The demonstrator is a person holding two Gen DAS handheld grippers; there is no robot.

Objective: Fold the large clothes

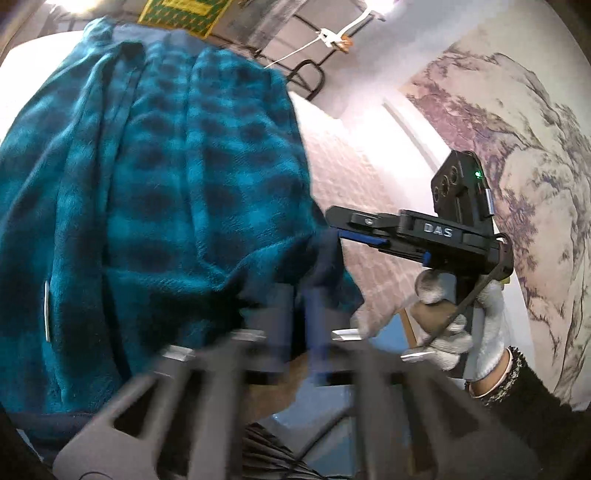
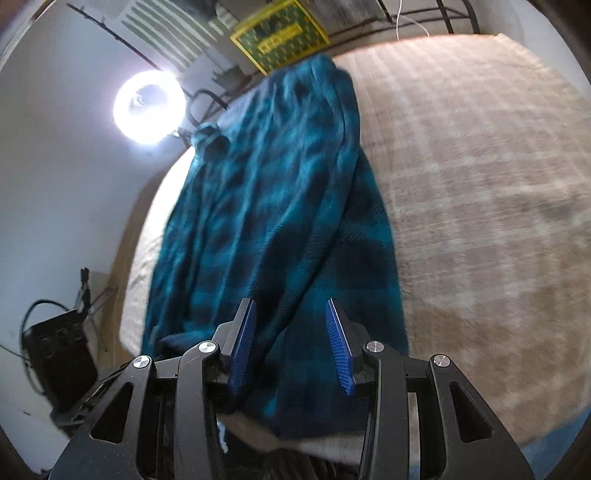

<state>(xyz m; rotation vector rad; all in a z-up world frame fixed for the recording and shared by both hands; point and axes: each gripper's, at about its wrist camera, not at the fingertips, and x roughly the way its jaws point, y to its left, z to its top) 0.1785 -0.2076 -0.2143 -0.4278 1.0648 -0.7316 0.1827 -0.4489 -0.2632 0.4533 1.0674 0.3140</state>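
Note:
A teal and dark plaid fleece garment (image 1: 147, 192) lies lengthwise on the bed (image 2: 480, 184), with its dark hem at the near edge. My left gripper (image 1: 299, 295) is blurred and shut, and the hem corner sits right at its tips. The blur hides whether any cloth is pinched. In the left wrist view a gloved hand (image 1: 480, 332) holds my right gripper (image 1: 340, 229) level, aimed at the garment's right edge. In the right wrist view, my right gripper (image 2: 290, 302) hangs open above the garment (image 2: 266, 206). Its blue pads (image 2: 242, 343) touch nothing.
The bed has a beige checked cover (image 1: 351, 177). A bright ring light (image 2: 149, 107) and a black box (image 2: 55, 362) on the floor stand left of the bed. A green and yellow cloth (image 2: 280, 33) hangs beyond the far end. A wall mural (image 1: 517, 147) is on the right.

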